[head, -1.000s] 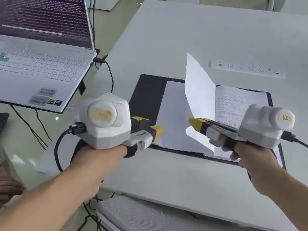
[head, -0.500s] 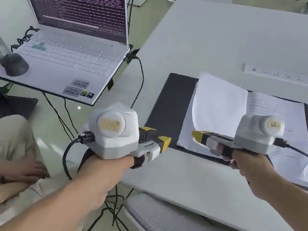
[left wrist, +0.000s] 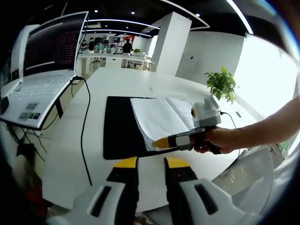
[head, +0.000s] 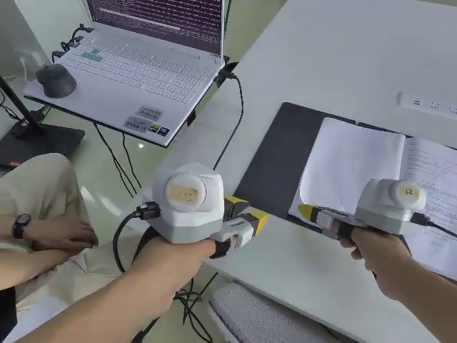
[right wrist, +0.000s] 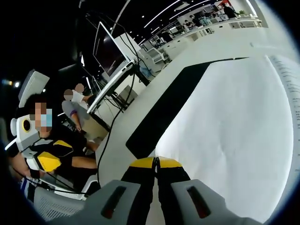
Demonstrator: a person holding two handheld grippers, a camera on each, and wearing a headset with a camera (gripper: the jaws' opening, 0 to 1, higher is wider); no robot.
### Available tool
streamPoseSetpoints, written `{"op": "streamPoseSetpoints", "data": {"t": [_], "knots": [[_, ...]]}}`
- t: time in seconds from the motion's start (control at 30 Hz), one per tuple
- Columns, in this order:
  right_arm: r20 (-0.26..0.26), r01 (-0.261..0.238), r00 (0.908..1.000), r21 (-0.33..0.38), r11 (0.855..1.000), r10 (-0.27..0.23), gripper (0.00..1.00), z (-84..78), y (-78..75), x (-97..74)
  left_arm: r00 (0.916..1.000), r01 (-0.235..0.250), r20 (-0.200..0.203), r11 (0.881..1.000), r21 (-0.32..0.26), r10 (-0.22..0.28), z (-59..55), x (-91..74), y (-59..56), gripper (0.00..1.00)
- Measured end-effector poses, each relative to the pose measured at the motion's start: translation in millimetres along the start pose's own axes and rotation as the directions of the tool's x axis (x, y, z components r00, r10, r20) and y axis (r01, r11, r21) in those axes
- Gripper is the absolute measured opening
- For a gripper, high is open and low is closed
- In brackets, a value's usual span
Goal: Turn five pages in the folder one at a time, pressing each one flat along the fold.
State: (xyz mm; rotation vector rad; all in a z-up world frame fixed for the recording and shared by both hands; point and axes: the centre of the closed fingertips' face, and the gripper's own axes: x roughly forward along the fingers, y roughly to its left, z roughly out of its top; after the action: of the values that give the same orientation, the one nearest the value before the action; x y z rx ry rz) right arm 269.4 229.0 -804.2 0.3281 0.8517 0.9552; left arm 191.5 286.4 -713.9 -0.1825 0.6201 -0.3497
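white page lies turned onto the left half of the black folder, nearly flat; pressing along the fold looks not yet done (which of the five this is, i cannot tell). right gripper sits at the folder's near edge, jaws together at the page's corner. left gripper hovers left of the folder, jaws slightly apart, empty.

Raised page, upright 1 s ago, now lies flat on L side of folder.
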Motion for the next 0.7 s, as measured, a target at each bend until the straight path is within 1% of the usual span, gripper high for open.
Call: {"op": "streamPoseSetpoints", "data": {"t": [0.03, 0.1, 0.2, 0.3, 0.37, 0.4, 0.47, 0.53, 0.6, 0.7], "knots": [[0.003, 0.000, 1.0000, 0.004, 1.000, 0.000, 0.00, -0.2, -3.0, 0.8, 1.0000, 0.001, -0.003, 1.000, 0.002, -0.001, -0.5, -0.1, -1.5, 0.19], [0.004, -0.016, 0.9999, 0.018, 1.000, 0.016, 0.04, -1.4, 0.1, 0.5, 1.0000, 0.003, -0.005, 1.000, 0.005, -0.003, -0.9, 2.7, -1.7, 0.19], [-0.001, -0.044, 0.9990, 0.026, 0.999, 0.044, 0.07, -3.1, 0.7, 2.0, 0.9999, 0.006, -0.010, 1.000, 0.001, -0.006, -1.4, 5.6, -3.5, 0.19], [0.012, -0.085, 0.9963, 0.031, 0.996, 0.085, 0.06, -0.7, 2.5, -0.4, 0.9998, 0.012, -0.018, 1.000, 0.007, -0.012, -2.8, 9.3, -5.9, 0.18], [0.015, -0.087, 0.9961, 0.024, 0.996, 0.087, 0.05, 0.0, 1.5, -3.5, 0.9995, 0.020, -0.024, 1.000, 0.009, -0.020, -5.0, 14.4, -6.9, 0.18], [0.018, -0.098, 0.9951, 0.024, 0.995, 0.098, 0.04, 0.1, 7.1, -8.4, 0.9992, 0.023, -0.032, 1.000, 0.010, -0.023, -6.9, 18.3, -7.3, 0.17], [0.028, -0.101, 0.9946, 0.030, 0.994, 0.100, 0.04, 3.3, 6.1, -16.1, 0.9989, 0.036, -0.032, 0.999, 0.016, -0.035, -8.2, 25.5, -9.4, 0.17], [0.065, -0.111, 0.9920, 0.035, 0.993, 0.109, 0.04, 10.8, 6.0, -23.1, 0.9985, 0.041, -0.038, 0.999, 0.022, -0.040, -9.6, 32.7, -10.3, 0.15], [0.088, -0.108, 0.9907, 0.047, 0.993, 0.103, 0.04, 17.0, 2.5, -32.6, 0.9976, 0.058, -0.040, 0.998, 0.029, -0.057, -10.4, 42.7, -14.0, 0.14], [0.125, -0.095, 0.9883, 0.056, 0.994, 0.088, 0.03, 26.4, -7.7, -46.6, 0.9955, 0.085, -0.045, 0.995, 0.043, -0.083, -9.7, 61.2, -21.0, 0.13]]}}
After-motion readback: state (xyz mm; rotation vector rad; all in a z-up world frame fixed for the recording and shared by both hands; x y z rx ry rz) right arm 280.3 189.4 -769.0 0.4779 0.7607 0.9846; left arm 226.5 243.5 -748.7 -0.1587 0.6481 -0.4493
